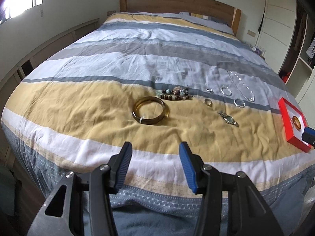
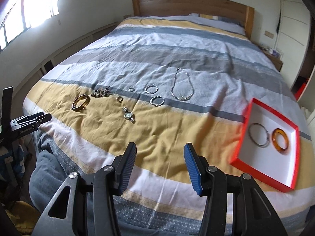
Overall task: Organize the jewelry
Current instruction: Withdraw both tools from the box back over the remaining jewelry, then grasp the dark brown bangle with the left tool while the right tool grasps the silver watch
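Hovering over the foot of the striped bed (image 2: 157,63), the left gripper (image 1: 155,169) and right gripper (image 2: 159,169) both have jaws apart, holding nothing. Beyond them on the yellow band lie a brown bangle (image 1: 150,113), beaded bracelet (image 1: 177,94) and watch (image 2: 129,116). Right of the watch sits the red tray (image 2: 244,153), holding two bangles.

In the left wrist view the red tray (image 1: 283,116) sits at the right edge, part of it hidden behind a blue-tipped finger of the right gripper (image 1: 309,135), so only a bit of the amber bangle (image 1: 296,121) inside shows. The beaded bracelet (image 1: 175,94) is a blurred cluster whose single beads cannot be told apart. In the right wrist view the small ring (image 2: 119,99) and the tiny earrings (image 2: 132,89) are too small to make out, and the watch (image 2: 129,115) dial cannot be read.
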A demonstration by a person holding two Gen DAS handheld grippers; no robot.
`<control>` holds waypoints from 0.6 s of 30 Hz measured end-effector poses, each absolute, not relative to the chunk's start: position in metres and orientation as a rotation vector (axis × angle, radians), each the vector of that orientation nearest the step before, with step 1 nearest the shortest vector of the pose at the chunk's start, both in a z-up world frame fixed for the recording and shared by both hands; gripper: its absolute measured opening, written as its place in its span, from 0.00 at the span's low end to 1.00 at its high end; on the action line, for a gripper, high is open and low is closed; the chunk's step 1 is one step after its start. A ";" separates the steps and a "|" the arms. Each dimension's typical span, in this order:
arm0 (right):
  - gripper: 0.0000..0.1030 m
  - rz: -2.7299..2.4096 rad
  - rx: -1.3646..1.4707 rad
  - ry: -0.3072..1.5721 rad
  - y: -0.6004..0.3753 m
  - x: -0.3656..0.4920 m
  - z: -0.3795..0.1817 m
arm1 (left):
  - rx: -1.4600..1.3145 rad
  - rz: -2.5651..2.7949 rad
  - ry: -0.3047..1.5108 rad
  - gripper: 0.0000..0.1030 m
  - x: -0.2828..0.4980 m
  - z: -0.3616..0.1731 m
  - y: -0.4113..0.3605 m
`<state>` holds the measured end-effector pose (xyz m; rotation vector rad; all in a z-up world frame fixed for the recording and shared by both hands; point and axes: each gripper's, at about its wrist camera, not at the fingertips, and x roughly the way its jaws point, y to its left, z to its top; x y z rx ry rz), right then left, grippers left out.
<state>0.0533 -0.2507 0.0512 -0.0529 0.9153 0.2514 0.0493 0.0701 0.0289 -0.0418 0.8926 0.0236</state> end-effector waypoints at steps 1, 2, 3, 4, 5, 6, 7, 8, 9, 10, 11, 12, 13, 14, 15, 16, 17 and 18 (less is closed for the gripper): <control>0.48 0.263 -0.054 0.926 -0.249 0.058 0.046 | -0.039 0.023 0.898 0.46 0.053 0.027 0.069; 0.48 0.271 -0.053 0.931 -0.248 0.060 0.043 | -0.040 0.020 0.903 0.46 0.055 0.026 0.068; 0.48 0.285 -0.052 0.942 -0.245 0.064 0.038 | -0.042 0.016 0.912 0.46 0.059 0.024 0.068; 0.48 0.293 -0.053 0.949 -0.243 0.067 0.035 | -0.044 0.013 0.917 0.46 0.062 0.022 0.068; 0.48 0.301 -0.055 0.956 -0.242 0.070 0.032 | -0.046 0.008 0.925 0.46 0.065 0.020 0.067; 0.48 0.312 -0.059 0.963 -0.239 0.073 0.029 | -0.046 0.005 0.931 0.46 0.069 0.018 0.067; 0.47 0.323 -0.062 0.970 -0.236 0.078 0.025 | -0.044 0.003 0.936 0.46 0.074 0.016 0.067; 0.47 0.331 -0.065 0.977 -0.234 0.082 0.022 | -0.042 0.001 0.939 0.46 0.078 0.015 0.066; 0.47 0.339 -0.067 0.983 -0.232 0.087 0.019 | -0.041 -0.002 0.942 0.46 0.082 0.014 0.066; 0.47 0.349 -0.069 0.990 -0.229 0.093 0.016 | -0.042 -0.007 0.945 0.46 0.087 0.013 0.066; 0.46 0.360 -0.071 0.996 -0.225 0.099 0.013 | -0.038 -0.007 0.948 0.46 0.092 0.012 0.065; 0.46 0.370 -0.076 1.000 -0.222 0.105 0.011 | -0.034 -0.008 0.947 0.46 0.097 0.012 0.065; 0.45 0.379 -0.080 1.004 -0.219 0.109 0.009 | -0.029 -0.011 0.947 0.46 0.103 0.011 0.065; 0.45 0.390 -0.083 1.007 -0.216 0.114 0.007 | -0.025 -0.014 0.947 0.46 0.108 0.010 0.064; 0.44 0.401 -0.085 1.011 -0.212 0.120 0.005 | -0.020 -0.016 0.949 0.46 0.113 0.008 0.064; 0.44 0.413 -0.089 1.016 -0.207 0.126 0.003 | -0.015 -0.019 0.954 0.46 0.120 0.006 0.063; 0.44 0.427 -0.096 1.021 -0.201 0.132 0.000 | -0.012 -0.021 0.960 0.46 0.126 0.004 0.062; 0.44 0.438 -0.103 1.026 -0.197 0.136 -0.002 | -0.010 -0.023 0.968 0.46 0.133 0.001 0.062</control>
